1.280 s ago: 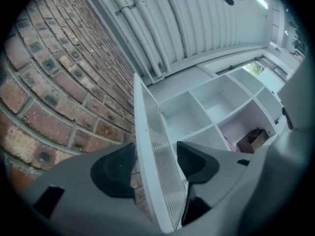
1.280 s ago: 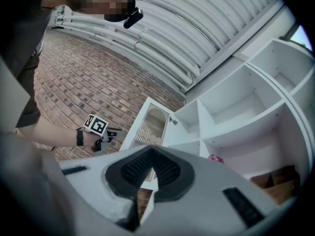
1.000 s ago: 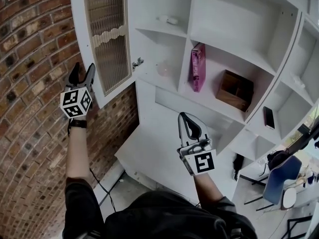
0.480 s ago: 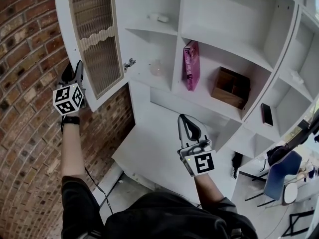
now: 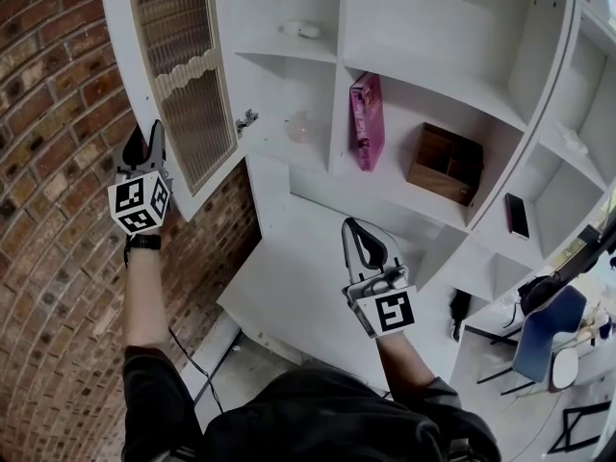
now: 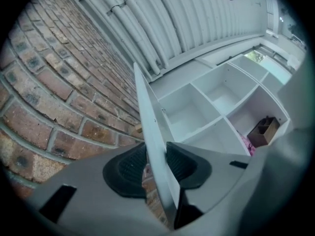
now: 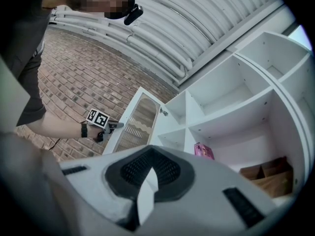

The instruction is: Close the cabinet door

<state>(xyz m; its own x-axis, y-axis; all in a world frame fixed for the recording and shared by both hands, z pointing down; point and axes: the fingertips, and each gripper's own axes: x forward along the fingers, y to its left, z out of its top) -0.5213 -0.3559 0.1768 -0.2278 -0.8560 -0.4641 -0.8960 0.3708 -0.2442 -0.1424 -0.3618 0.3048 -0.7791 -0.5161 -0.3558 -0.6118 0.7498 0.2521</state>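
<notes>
The white cabinet door (image 5: 188,94), with a mesh panel in an arched frame, stands open at the left of the cabinet (image 5: 443,75). My left gripper (image 5: 144,144) is at the door's outer edge near its lower corner. In the left gripper view the door's (image 6: 150,122) thin edge runs between the jaws. The left gripper (image 6: 156,166) has just been closing, and both pads now lie against the edge. My right gripper (image 5: 358,237) hangs in front of the cabinet's lower part, shut and empty. Its pads (image 7: 147,173) are nearly together with nothing between them.
A brick wall (image 5: 48,258) stands left of and behind the door. A pink book (image 5: 364,121), a wooden box (image 5: 445,169), a dark phone (image 5: 516,216) and a small white object (image 5: 300,29) sit on the shelves. The door's hinge (image 5: 246,118) is on the cabinet side. A blue chair (image 5: 539,345) stands lower right.
The left gripper's jaws, apart a second ago, have narrowed onto the door's outer edge. The right gripper has hardly moved.
</notes>
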